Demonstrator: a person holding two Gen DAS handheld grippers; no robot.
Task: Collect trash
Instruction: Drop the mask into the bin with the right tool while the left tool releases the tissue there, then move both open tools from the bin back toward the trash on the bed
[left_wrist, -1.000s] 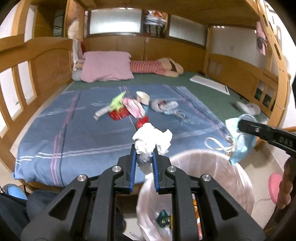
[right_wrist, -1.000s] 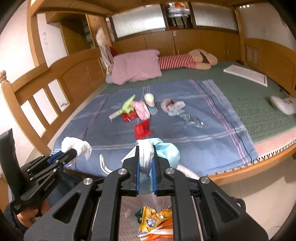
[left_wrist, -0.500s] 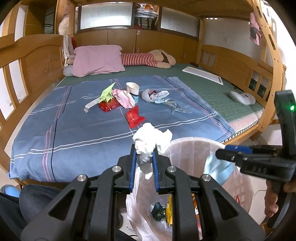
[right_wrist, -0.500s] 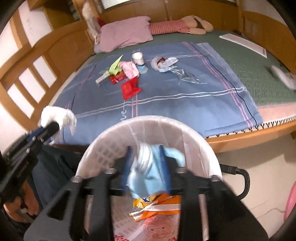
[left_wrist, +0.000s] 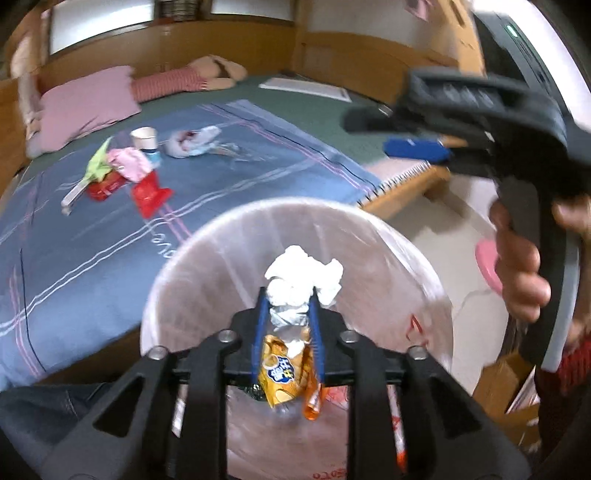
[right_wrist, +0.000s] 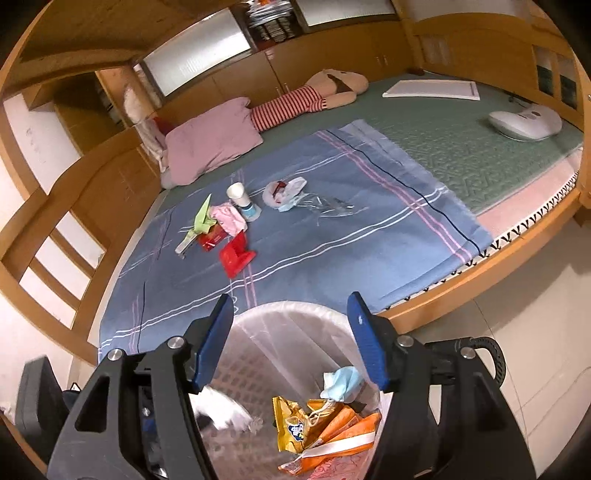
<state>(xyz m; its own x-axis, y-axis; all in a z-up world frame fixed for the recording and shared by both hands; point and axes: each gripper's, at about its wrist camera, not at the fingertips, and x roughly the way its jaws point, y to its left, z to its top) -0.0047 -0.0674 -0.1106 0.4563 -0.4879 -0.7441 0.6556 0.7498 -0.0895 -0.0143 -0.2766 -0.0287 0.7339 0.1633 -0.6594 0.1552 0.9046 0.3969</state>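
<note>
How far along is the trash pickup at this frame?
Partly done. The blue face mask and snack wrappers lie in the lined bin; the right gripper is open. The left gripper holds a crumpled tissue over the bin. Left on the blanket: paper cup, red wrapper, pink and green scraps.

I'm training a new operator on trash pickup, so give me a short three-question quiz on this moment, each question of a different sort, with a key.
1. True or false: the right gripper is clamped on the blue face mask.
2. Multiple choice: what sits between the fingers of the left gripper? A) a paper cup B) a crumpled white tissue C) a red wrapper
3. Fill in: the left gripper hovers over the ____.

Key:
1. False. Its jaws stand wide apart and the mask lies in the trash bin.
2. B, the crumpled white tissue.
3. Trash bin.
</note>
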